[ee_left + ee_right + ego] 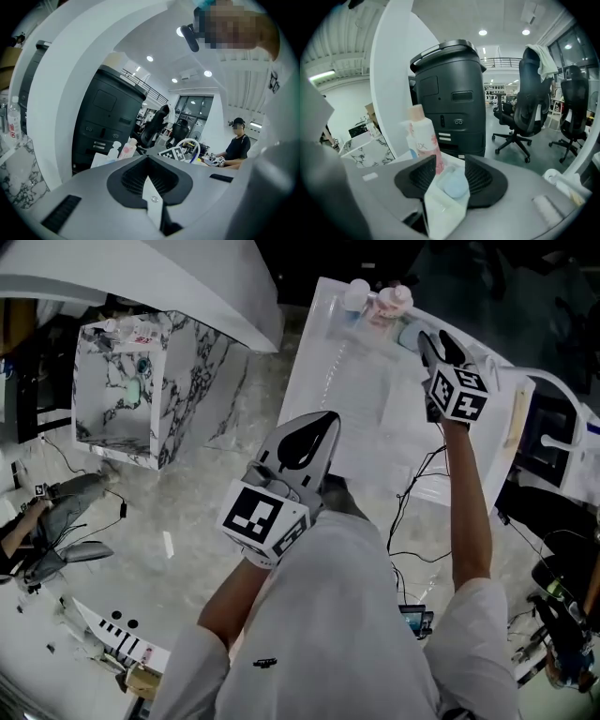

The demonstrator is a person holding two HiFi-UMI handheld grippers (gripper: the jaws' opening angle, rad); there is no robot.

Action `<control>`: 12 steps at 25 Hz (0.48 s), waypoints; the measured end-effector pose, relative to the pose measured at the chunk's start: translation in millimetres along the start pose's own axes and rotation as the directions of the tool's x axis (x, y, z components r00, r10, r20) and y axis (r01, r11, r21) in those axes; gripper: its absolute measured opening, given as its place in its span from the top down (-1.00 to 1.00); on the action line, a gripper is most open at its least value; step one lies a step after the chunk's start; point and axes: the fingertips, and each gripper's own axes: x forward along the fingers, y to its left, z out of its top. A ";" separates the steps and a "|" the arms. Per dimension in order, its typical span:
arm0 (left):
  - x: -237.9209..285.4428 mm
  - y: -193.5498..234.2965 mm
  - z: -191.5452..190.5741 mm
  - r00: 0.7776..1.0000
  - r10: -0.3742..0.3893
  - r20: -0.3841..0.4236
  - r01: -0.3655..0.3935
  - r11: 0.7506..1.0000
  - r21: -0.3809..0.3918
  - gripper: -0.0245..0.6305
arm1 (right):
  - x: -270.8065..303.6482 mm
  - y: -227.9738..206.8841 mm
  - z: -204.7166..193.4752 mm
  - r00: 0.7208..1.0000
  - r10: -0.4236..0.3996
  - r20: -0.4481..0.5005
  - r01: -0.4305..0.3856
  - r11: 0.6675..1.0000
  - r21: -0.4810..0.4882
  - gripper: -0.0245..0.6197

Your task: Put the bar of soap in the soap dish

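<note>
Across the upper middle of the head view, sloping up toward the top edge: long glossy white surface (366,409). At upper left, well apart from it: open-fronted cube shelf of white marble with dark veins (178,381), standing on the pale floor. In the right gripper view, centre background: tall black plastic cabinet (452,93).

Lower centre of the head view: left gripper (309,442), held near the body over the inner edge of the white surface; jaws pressed together in its own view, nothing between them (147,161).

Upper right: right gripper (429,341), at the end of an outstretched arm, reaching the far end of the white surface. Just beside its tips, at the top edge: pink-and-white plastic bottle (392,302), also seen standing upright behind the jaws (423,140).

Clamped between the right gripper's (450,164) ribbed black pads: rounded pale blue bar of soap (454,185), touching both.
</note>
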 end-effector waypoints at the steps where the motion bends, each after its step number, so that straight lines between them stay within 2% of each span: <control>1: -1.8 -0.9 1.4 1.000 0.000 0.005 0.000 1.000 0.005 0.90 | -7.2 5.5 3.7 1.000 0.012 0.010 -0.012 1.000 -0.004 0.30; 12: -25.9 -18.6 -0.8 0.999 0.010 0.031 -0.011 1.000 0.029 0.90 | -89.9 67.0 44.7 0.986 0.130 0.103 -0.121 0.988 -0.091 0.30</control>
